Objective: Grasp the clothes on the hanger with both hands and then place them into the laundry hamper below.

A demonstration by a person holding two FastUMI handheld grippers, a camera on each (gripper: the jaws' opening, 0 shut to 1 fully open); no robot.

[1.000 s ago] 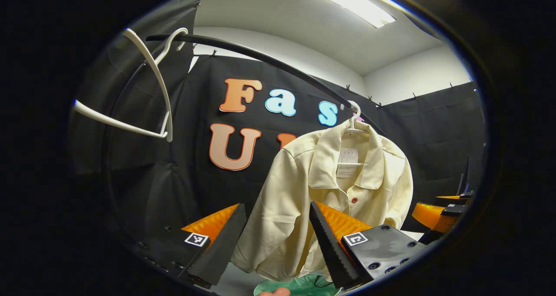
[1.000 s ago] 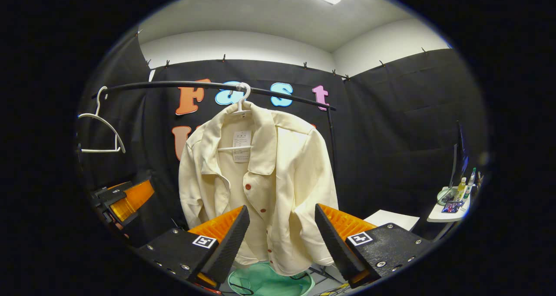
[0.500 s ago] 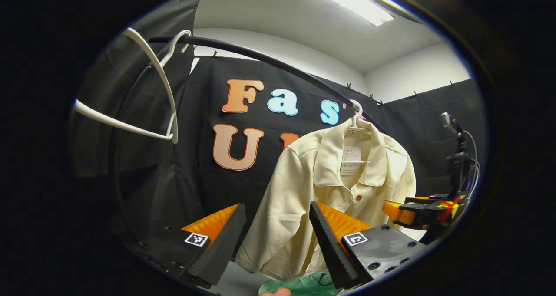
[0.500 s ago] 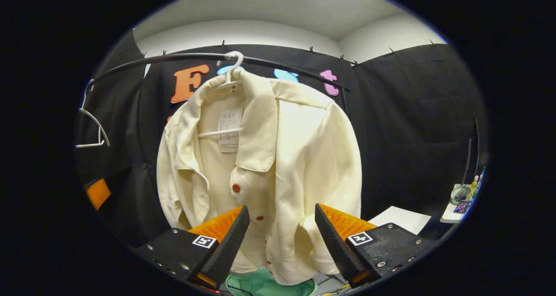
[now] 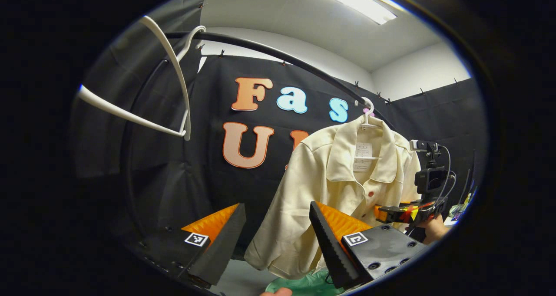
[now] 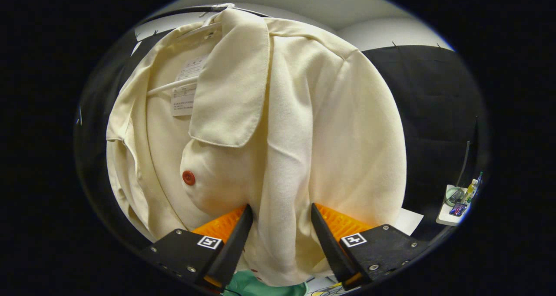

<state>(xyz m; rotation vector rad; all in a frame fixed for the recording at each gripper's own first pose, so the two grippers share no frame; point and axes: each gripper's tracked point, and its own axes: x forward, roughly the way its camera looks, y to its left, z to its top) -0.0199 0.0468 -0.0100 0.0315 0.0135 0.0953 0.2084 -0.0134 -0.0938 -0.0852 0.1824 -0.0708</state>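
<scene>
A cream shirt [image 6: 278, 113] is framed on its hanger [image 5: 367, 113] between the parted fingers of the right tool [image 6: 278, 239]; the left tool [image 5: 276, 239] is held open, well apart. Nothing is gripped; the green hamper [image 5: 304, 285] below awaits.

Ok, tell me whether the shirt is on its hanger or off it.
On. The shirt hangs from the white hanger, hooked over the black rail.

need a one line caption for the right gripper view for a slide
Right gripper, jaws open, pushed up against the cream shirt on its hanger, a fold of fabric between the jaws.
</scene>
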